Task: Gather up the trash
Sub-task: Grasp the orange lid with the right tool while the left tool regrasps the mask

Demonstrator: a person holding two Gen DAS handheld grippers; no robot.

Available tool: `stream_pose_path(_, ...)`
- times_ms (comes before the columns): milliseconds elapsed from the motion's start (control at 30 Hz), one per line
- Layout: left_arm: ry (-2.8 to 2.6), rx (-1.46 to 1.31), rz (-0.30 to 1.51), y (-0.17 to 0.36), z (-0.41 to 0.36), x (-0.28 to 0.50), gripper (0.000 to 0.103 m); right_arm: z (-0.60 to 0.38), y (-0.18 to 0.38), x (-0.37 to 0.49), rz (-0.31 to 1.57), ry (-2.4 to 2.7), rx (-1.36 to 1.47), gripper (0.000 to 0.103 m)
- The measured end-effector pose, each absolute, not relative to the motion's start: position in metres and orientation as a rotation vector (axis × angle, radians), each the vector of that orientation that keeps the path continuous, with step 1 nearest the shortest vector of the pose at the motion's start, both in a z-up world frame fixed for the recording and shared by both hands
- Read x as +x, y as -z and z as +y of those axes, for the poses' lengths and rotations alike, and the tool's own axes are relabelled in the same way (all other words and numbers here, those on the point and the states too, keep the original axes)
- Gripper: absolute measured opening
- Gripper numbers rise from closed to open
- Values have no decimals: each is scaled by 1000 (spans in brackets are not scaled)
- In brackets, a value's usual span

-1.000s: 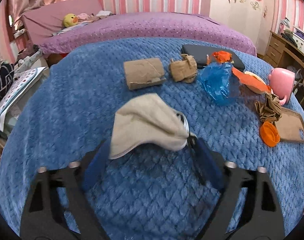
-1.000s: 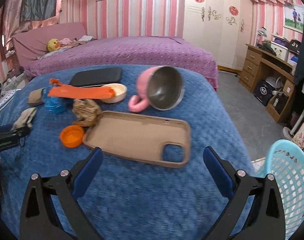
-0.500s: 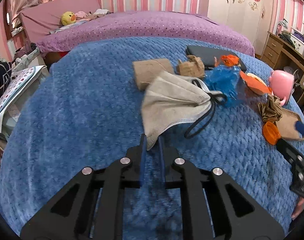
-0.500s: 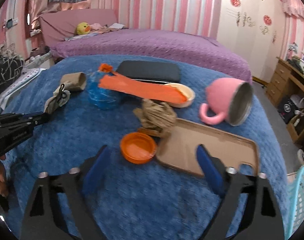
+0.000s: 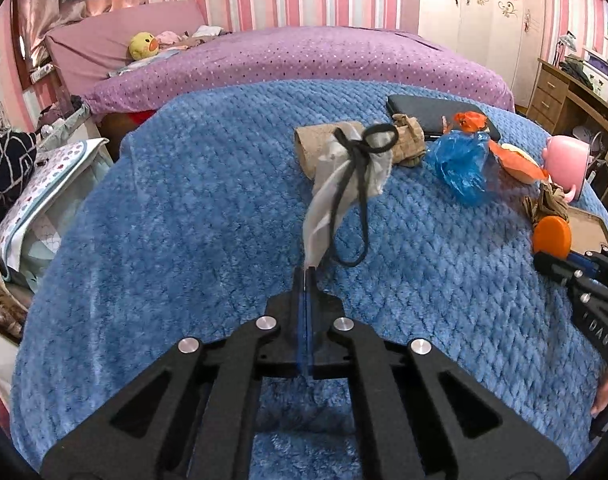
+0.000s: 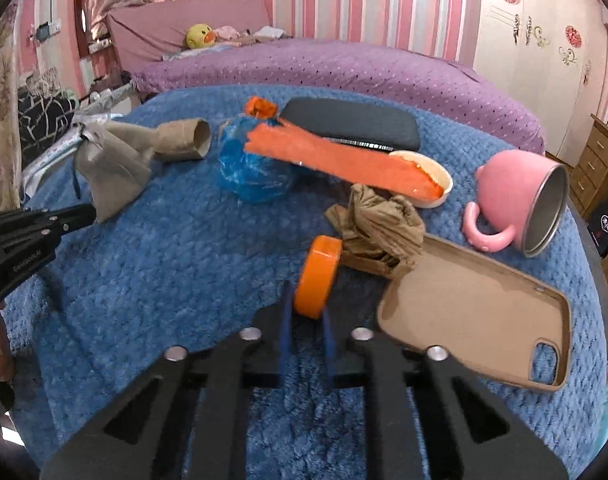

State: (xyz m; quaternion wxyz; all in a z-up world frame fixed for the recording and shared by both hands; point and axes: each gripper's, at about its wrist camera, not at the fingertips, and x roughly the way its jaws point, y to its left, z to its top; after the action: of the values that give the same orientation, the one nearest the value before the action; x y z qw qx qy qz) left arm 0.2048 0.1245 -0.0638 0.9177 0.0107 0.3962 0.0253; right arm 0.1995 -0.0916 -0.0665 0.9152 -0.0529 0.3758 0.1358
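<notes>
Two crumpled wrappers (image 6: 378, 232) and blue bag (image 6: 252, 170) crowd orange lid (image 6: 318, 276).

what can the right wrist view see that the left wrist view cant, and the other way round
Only the right wrist view shows the pink mug's steel inside and the whole phone case. Only the left wrist view shows the face mask's black ear loops dangling. Both show the left gripper shut on the mask, the orange lid between the right gripper's closing jaws, and the blue bag.

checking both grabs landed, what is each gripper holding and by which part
Left gripper pinches the face mask by its bottom edge; right gripper, jaws closing, grips the orange lid across its flat faces.
</notes>
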Motion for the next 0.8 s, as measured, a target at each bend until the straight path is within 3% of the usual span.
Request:
stream_pose_path(500,-58,6,775,52,125,188,0,-140,42,164,689,-262,-62,11)
stream_pose_path(533,-60,16,772,52,122,190,4,-144,42,162,688,-257,-57,11)
stream_pose_path(600,-62,23,762,51,116,193,27,-154,41,161,686,-247,-45,11)
stream_pose_path(633,-71,24,753,50,113,195,48,-159,41,160,684,-241,-43,11)
stream_pose_path(667,-77,23,741,48,111,196,60,-164,40,159,683,-236,-45,11)
stream_pose_path(800,-83,-5,717,44,103,206,82,-182,39,156,678,-217,-56,11)
